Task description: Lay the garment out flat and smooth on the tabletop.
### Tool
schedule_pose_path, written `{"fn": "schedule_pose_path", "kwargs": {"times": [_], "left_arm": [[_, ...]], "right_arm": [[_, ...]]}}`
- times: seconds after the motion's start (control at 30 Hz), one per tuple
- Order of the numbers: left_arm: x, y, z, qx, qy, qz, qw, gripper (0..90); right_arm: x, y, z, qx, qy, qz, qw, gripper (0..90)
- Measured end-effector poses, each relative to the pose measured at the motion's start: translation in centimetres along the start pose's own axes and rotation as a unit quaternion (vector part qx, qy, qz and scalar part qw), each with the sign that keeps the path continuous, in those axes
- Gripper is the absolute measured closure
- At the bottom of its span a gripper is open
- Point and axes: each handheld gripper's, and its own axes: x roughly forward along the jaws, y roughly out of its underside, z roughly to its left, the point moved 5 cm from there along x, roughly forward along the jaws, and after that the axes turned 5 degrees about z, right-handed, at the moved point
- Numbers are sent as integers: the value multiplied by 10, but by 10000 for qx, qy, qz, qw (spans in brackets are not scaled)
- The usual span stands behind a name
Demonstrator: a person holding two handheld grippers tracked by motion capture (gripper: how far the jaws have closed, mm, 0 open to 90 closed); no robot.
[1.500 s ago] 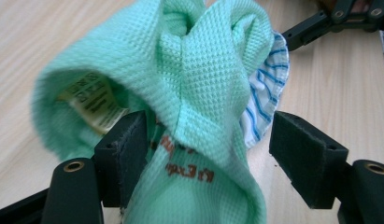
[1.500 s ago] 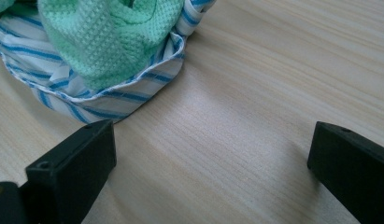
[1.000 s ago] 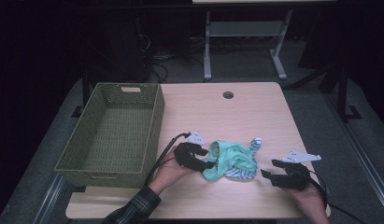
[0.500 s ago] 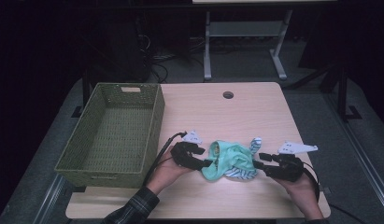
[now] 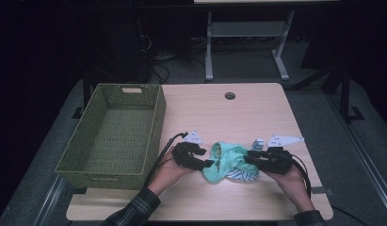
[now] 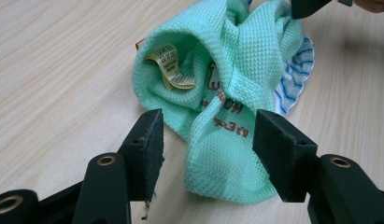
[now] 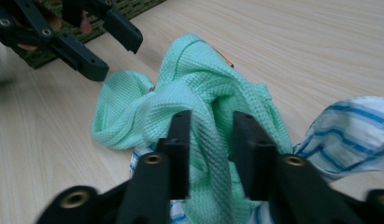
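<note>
Right gripper [image 5: 250, 159] now moved left onto the green cloth [image 5: 225, 162], jaws just closing and pinching a fold, left gripper [image 5: 209, 163] spread around the cloth's near-left end, cloth crumpled on table [image 5: 205, 113] right of basket [image 5: 111, 132].

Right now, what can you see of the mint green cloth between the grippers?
The mint green cloth is a waffle-weave textile, crumpled in a heap on the wooden table, partly over a blue-striped white cloth. It carries a curled yellowish label and red lettering. The right gripper has just been closing and pinches a raised fold. The left gripper straddles the near edge, jaws open, not pressing.
</note>
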Motion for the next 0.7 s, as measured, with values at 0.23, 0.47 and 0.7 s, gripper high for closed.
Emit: {"fn": "schedule_pose_path", "kwargs": {"times": [0.23, 0.47, 0.7], "left_arm": [[-3, -6, 6, -56, -128, -118, 9998, 449], [4, -14, 19, -211, -196, -183, 9994, 470], [29, -16, 29, -244, -157, 13, 9996, 489]], "right_arm": [[-12, 2, 8, -179, -11, -139, 9997, 889], [-21, 16, 13, -224, -56, -108, 9997, 892], [-24, 20, 12, -135, -57, -103, 9998, 892]]}}
